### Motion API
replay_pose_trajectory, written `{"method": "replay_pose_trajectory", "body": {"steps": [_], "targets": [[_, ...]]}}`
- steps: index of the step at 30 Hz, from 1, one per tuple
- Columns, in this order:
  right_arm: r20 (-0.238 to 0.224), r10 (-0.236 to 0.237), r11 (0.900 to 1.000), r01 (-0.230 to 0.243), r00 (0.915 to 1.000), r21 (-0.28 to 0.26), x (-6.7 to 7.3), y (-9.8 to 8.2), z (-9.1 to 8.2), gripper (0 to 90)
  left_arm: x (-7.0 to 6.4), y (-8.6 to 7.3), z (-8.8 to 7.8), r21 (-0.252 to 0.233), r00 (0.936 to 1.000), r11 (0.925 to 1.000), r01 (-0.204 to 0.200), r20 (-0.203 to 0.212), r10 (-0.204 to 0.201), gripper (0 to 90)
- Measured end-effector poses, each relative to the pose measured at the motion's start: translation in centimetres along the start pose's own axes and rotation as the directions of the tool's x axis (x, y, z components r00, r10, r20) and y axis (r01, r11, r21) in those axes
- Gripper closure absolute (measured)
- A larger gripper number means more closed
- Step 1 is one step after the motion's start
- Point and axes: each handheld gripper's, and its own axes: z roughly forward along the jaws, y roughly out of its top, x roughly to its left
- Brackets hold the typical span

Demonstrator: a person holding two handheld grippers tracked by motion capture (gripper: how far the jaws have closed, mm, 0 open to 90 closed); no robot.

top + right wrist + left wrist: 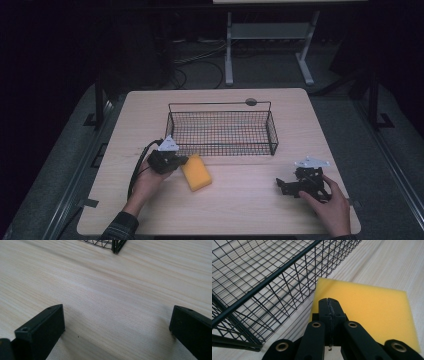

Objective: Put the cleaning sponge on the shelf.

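Sponge (pixel 196 172) lay flat on the table (pixel 240 210) at lower centre-left of the high view, a yellow slab just in front of the wire basket (pixel 222 132), its long axis running from upper left to lower right of that frame. The left gripper (pixel 176 161) sat at the sponge's upper-left end, and in the left gripper view its jaws were pressed together with no gap, tips over the near edge of the yellow foam; whether they pinched anything I could not tell, though they looked empty. The right gripper (pixel 286 186) rested well apart at lower right of the high view, jaws spread wide over bare wood, holding nothing. By my reckoning the left hand (pixel 150 181) was the nearer, and any lift into the basket would go up-frame and slightly right.
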Motion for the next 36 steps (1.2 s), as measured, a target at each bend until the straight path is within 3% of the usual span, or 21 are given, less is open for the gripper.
{"method": "replay_pose_trajectory", "body": {"steps": [17, 36], "targets": [[0.000, 0.000, 1.000, 0.000, 1.0000, 0.000, 0.0, 0.0, 0.0, 0.0, -1.3, -1.3, -1.3, 0.011, 0.9997, 0.9999, -0.003, 0.024, 0.003, 89.6], [-0.001, 0.001, 1.000, -0.001, 1.0000, -0.001, 0.0, 0.0, 0.0, 0.0, -3.3, -3.4, -3.3, 0.007, 0.9980, 0.9994, 0.035, 0.053, -0.035, 89.7]]}}
